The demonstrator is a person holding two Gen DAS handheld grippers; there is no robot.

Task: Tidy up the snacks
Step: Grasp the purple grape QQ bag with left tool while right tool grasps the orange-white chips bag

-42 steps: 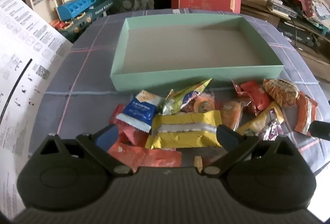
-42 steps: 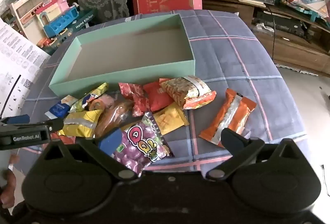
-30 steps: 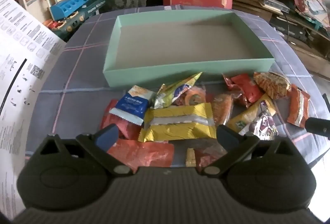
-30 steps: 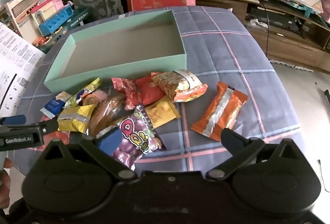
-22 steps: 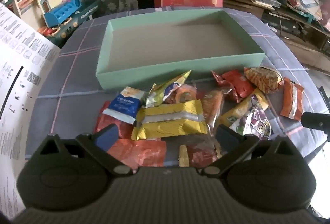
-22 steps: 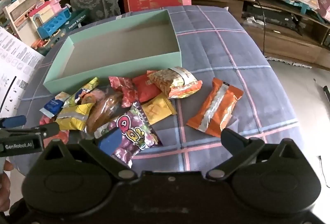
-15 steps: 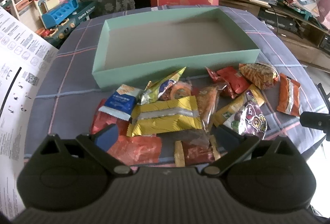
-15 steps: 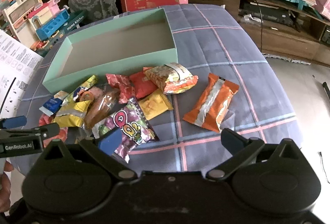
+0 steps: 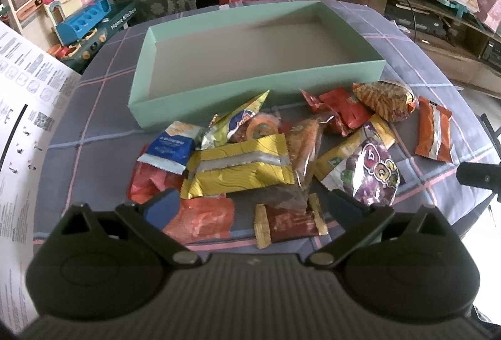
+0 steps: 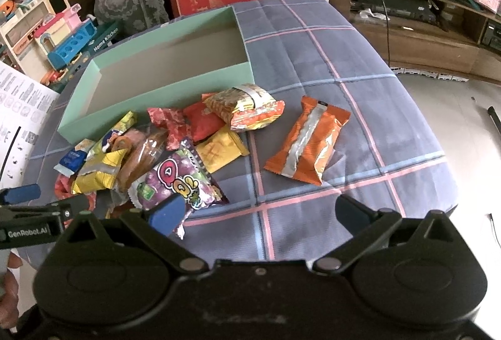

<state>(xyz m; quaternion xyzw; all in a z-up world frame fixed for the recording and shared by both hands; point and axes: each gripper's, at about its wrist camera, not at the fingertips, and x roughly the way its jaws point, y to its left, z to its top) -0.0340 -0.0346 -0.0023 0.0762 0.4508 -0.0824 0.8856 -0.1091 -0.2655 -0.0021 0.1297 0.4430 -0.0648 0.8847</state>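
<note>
The left claw (image 9: 250, 202) hangs spread and empty over the near left of the bench (image 10: 328, 51). One green box (image 9: 256, 83) sits at the far side, with nothing inside. In front of it, about a dozen snack packets (image 9: 241, 167) lie heaped, and one orange packet (image 10: 308, 141) lies apart to the right. The right claw (image 10: 263, 211) hovers spread and empty at the near right.

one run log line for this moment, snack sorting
stage: pre-grasp | left claw: open, empty | right claw: open, empty | box: empty | snacks: piled on cloth beside box
</note>
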